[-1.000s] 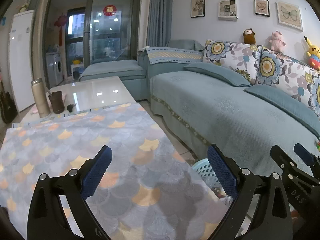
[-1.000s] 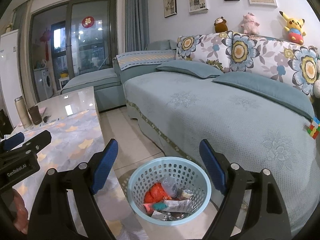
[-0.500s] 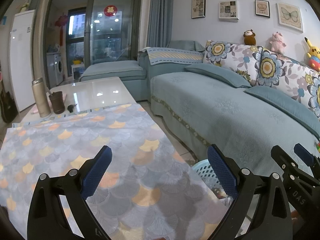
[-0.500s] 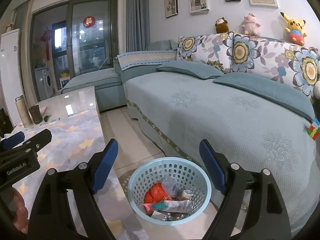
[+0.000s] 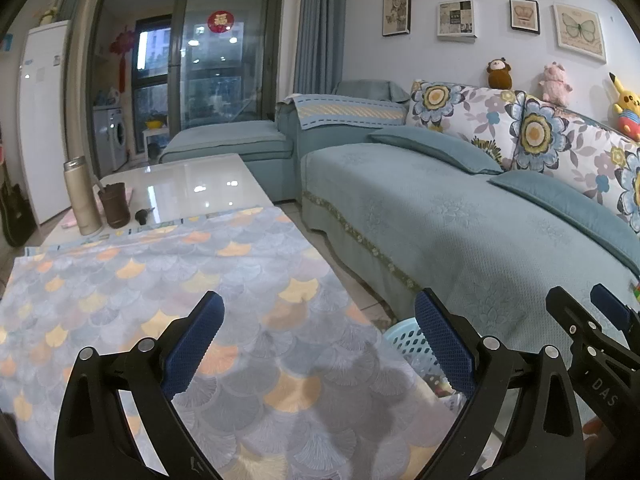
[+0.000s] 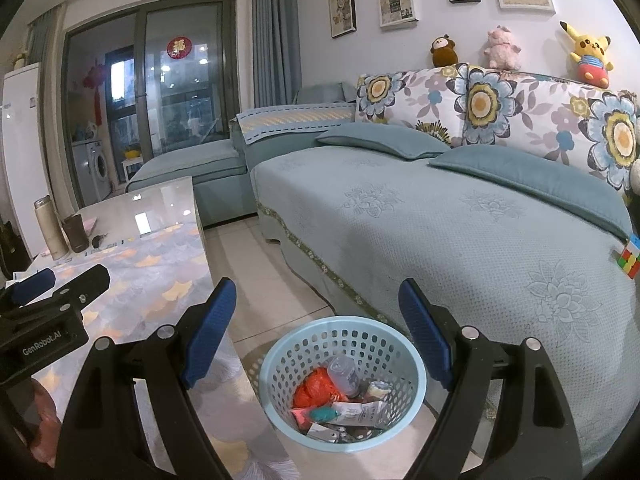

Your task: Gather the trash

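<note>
A light blue perforated basket (image 6: 404, 344) stands on the floor between the coffee table and the sofa. Inside it lie an orange wrapper (image 6: 316, 390), a small clear bottle (image 6: 343, 372) and several other packets. My right gripper (image 6: 316, 332) hovers above the basket, open, with nothing between its blue pads. My left gripper (image 5: 316, 344) hangs open and empty over the patterned cloth (image 5: 160, 288) on the coffee table. Only the basket's rim (image 5: 404, 344) shows in the left wrist view, behind the right pad. Each gripper shows at the edge of the other's view.
At the table's far end stand a metal flask (image 5: 82, 196), a dark cup (image 5: 115, 206) and a small dark object (image 5: 143, 214). A blue sofa (image 6: 440, 232) runs along the right, with a colourful cube (image 6: 629, 258) on it. A strip of tiled floor (image 6: 256, 264) separates table and sofa.
</note>
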### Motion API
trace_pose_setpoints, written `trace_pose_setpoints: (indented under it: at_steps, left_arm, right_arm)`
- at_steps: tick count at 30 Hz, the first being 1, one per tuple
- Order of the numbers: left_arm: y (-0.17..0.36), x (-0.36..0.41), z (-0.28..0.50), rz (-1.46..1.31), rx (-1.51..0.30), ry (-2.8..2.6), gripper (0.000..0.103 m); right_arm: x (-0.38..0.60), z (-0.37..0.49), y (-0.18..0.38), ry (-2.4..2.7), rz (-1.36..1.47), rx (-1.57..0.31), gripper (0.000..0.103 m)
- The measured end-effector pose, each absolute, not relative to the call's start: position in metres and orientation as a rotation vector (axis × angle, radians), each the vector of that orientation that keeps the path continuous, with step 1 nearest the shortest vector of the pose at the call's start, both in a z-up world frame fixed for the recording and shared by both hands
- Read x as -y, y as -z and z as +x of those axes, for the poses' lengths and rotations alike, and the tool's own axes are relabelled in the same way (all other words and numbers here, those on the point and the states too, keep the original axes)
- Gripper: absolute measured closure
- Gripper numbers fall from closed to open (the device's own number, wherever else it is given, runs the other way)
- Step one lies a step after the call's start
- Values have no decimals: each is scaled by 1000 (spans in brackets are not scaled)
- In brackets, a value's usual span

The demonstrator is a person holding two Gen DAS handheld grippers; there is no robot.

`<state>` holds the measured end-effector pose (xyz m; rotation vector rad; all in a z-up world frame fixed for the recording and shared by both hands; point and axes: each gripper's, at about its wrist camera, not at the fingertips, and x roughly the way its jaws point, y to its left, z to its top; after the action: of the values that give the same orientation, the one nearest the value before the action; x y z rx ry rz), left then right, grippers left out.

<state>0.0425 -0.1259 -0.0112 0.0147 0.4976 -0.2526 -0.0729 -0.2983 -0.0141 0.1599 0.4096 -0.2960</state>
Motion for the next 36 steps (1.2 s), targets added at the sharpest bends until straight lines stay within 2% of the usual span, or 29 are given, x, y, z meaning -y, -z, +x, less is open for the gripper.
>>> trace_pose_setpoints:
  at_steps: [36]
  left_arm:
    - [3,130,37,5,-487,241,10]
  right_arm:
    - [306,-66,17,264,171,-435,24]
